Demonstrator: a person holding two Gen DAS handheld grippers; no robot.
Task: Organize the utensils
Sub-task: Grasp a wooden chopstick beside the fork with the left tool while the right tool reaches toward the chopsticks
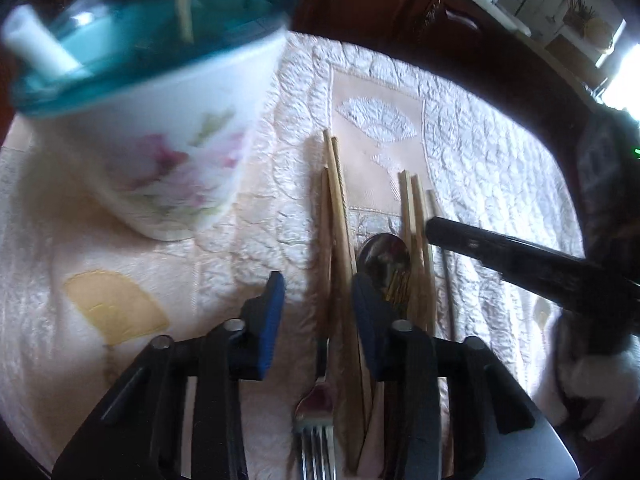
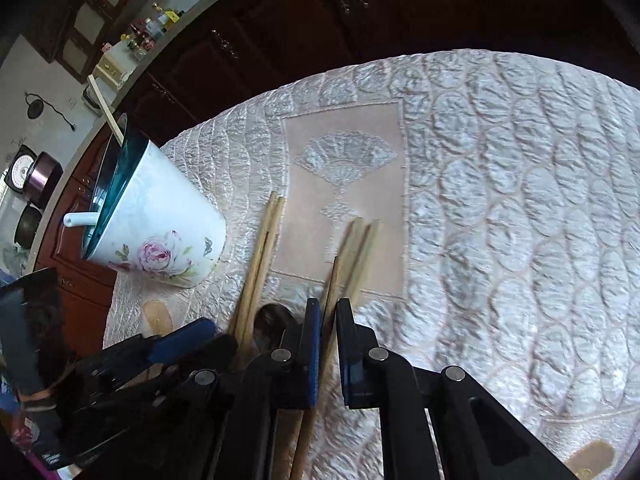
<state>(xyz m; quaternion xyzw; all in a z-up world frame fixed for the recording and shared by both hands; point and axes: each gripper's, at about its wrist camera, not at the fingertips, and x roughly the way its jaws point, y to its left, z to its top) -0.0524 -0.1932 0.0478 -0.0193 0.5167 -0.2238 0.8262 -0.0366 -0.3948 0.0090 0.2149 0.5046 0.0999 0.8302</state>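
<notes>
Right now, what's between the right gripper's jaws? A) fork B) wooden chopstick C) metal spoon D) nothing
B: in the right wrist view the right gripper has its blue pads pinched on a single wooden chopstick, while the metal spoon lies to its left on the quilted cloth, outside the jaws.

Quilted cream tablecloth [image 2: 500,200] w/ fan motifs; dark wood cabinets [image 2: 280,40] behind; cluttered counter [image 2: 140,40] at pale wall; bright window light [image 1: 624,80] at right.

both wrist views look steeply down, close over the quilted cloth [image 1: 480,152], sharing the chopsticks [image 2: 256,264].
</notes>
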